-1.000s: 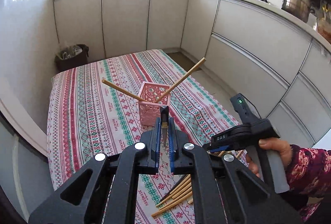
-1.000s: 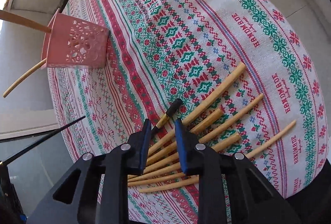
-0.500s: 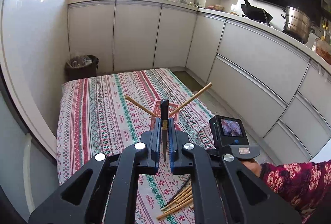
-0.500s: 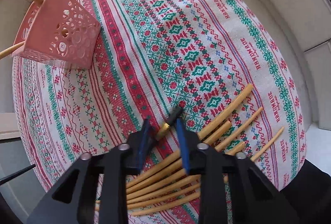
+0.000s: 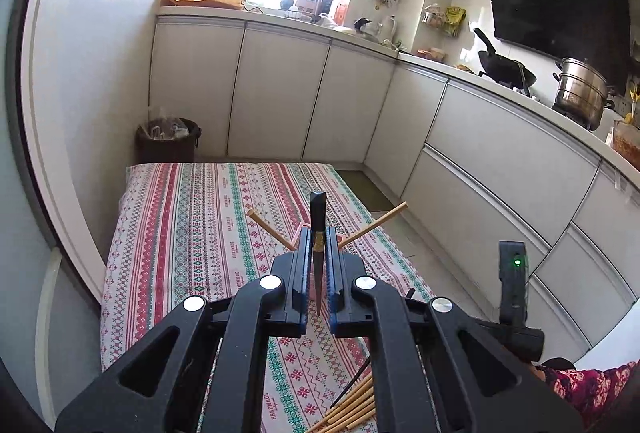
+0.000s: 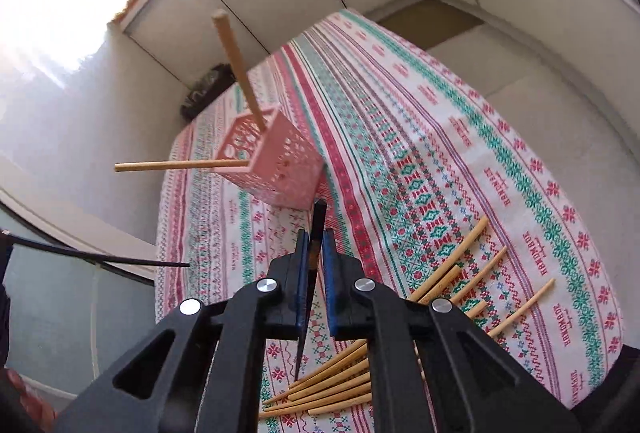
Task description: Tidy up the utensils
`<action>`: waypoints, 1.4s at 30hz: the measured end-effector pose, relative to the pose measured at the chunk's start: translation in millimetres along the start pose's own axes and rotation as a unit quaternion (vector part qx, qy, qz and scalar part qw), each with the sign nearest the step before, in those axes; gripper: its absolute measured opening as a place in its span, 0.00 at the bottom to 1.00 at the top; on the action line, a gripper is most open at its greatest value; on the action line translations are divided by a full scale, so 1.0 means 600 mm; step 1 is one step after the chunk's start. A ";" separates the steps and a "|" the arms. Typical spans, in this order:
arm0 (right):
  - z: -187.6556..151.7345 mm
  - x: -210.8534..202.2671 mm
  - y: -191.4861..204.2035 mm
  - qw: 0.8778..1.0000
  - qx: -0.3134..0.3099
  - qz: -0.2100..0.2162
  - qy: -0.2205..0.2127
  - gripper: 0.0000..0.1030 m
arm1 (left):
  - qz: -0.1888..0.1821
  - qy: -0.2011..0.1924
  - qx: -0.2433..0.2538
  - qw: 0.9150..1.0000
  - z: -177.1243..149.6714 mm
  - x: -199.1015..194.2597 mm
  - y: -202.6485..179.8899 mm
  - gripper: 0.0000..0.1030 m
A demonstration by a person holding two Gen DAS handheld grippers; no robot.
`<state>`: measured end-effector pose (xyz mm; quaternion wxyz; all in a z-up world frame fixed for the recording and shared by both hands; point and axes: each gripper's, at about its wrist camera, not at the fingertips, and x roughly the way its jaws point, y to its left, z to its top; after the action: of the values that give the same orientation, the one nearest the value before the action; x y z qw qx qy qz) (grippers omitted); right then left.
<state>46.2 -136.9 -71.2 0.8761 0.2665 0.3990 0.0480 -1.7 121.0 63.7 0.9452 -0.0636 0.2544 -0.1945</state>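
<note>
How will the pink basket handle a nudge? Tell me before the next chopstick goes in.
Probably light: the pink basket has thin openwork walls. It may tip or slide, since two wooden chopsticks lean far out over its rim. The tablecloth under it might add some grip.

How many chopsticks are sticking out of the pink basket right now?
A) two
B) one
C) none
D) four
A: the right wrist view shows two bamboo chopsticks leaning out of the pink basket, one steeply up and one out to the side; both dark chopsticks are in the grippers, not in the basket.
</note>
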 end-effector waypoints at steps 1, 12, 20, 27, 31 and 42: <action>0.001 -0.016 0.005 1.000 -0.010 0.007 -0.012 0.07 | 0.001 -0.002 -0.001 1.000 0.001 0.001 -0.002 0.06; 0.039 -0.129 0.021 0.995 -0.041 0.044 -0.084 0.07 | 0.009 -0.033 -0.010 0.999 0.040 0.020 -0.027 0.06; 0.085 -0.188 0.016 0.990 -0.045 0.060 -0.121 0.07 | 0.039 -0.040 -0.016 0.998 0.087 0.117 -0.043 0.06; 0.106 -0.183 0.017 0.990 -0.049 0.061 -0.122 0.07 | 0.056 -0.002 -0.026 0.998 0.083 0.236 -0.027 0.15; 0.114 -0.175 0.027 0.989 -0.051 0.067 -0.122 0.07 | 0.058 0.011 -0.049 0.997 0.056 0.251 -0.009 0.22; 0.158 -0.148 0.107 0.981 -0.086 0.089 -0.152 0.07 | 0.054 -0.129 -0.112 0.984 0.105 0.058 0.009 0.51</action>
<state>63.2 -148.8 72.1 0.9384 0.2286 0.2305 0.1187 59.3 113.1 100.8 0.9661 -0.1795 0.1535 -0.1042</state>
